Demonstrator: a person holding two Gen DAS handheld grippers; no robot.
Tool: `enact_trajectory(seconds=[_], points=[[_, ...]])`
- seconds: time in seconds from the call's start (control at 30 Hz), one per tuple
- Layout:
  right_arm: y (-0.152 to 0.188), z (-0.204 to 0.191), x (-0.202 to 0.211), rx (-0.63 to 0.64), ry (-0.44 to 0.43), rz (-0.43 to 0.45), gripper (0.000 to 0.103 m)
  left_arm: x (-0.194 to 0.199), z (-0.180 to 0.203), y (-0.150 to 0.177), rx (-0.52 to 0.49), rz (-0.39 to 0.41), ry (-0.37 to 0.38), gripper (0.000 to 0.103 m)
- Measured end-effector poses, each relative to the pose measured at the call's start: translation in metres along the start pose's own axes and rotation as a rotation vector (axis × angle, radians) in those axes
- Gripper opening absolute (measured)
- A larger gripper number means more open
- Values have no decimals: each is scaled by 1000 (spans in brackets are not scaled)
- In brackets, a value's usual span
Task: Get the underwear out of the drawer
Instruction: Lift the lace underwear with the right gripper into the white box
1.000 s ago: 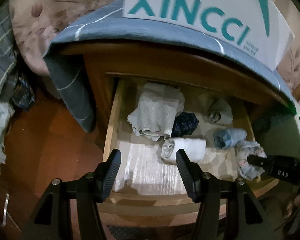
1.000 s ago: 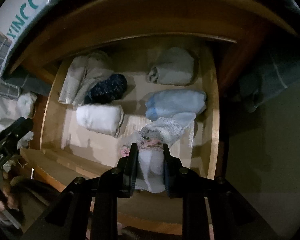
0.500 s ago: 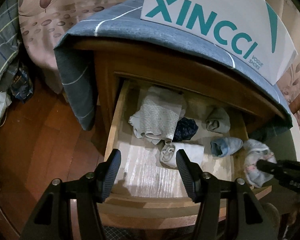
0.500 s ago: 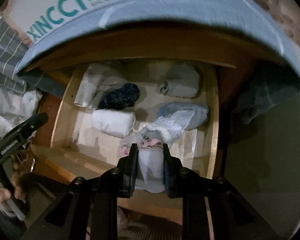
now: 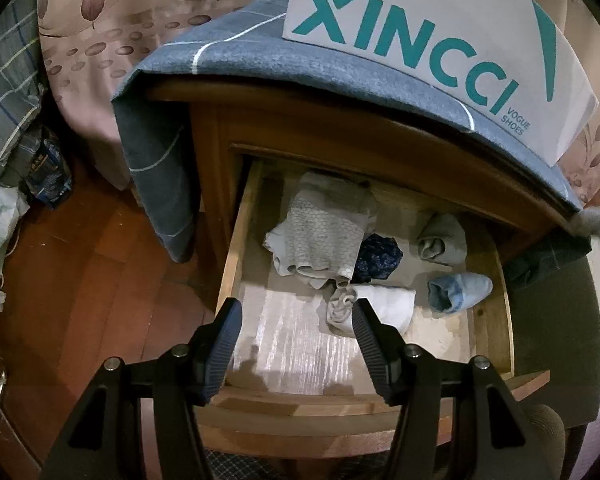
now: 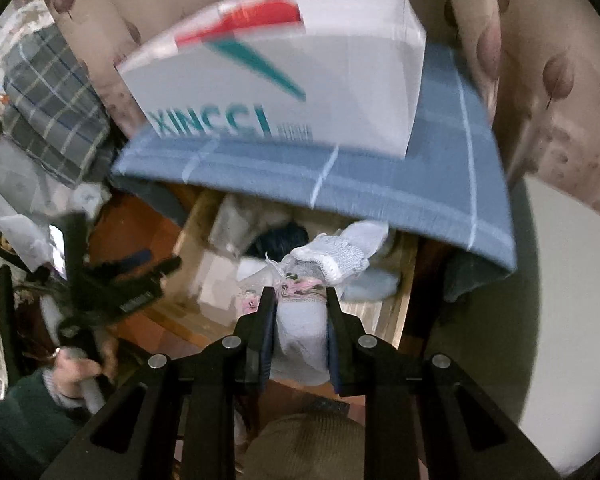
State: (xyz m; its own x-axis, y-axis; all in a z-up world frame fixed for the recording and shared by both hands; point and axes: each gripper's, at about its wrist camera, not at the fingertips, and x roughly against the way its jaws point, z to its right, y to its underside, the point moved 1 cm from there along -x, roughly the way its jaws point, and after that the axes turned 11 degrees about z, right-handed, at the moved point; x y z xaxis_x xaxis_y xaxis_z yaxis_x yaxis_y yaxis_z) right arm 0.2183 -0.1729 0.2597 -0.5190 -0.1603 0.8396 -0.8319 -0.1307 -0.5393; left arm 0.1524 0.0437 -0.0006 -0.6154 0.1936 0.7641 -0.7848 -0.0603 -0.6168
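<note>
A: Where's the underwear [image 6: 300,320]?
B: Clamped in the right gripper [image 6: 299,312], hanging above the drawer's [image 5: 230,264] 5 o'clock corner.
A: The left gripper [image 5: 296,344]?
B: Wide apart, holding nothing, at the drawer's 6 o'clock.
A: What's inside?
B: Five bundles; one white roll [image 5: 384,308] at centre.

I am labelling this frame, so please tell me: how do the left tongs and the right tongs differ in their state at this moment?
The left tongs are open and hold nothing; the right tongs are shut on the pale underwear. The left tongs hang above the open drawer, while the right tongs carry their piece above the drawer's front right corner. Both are black and point towards the same drawer.
</note>
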Motion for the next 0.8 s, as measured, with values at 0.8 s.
enact_trajectory(seconds=[0.8], points=[[-177,-2,-9,40,90,207,21,0,-4,1,17,3,3,59]])
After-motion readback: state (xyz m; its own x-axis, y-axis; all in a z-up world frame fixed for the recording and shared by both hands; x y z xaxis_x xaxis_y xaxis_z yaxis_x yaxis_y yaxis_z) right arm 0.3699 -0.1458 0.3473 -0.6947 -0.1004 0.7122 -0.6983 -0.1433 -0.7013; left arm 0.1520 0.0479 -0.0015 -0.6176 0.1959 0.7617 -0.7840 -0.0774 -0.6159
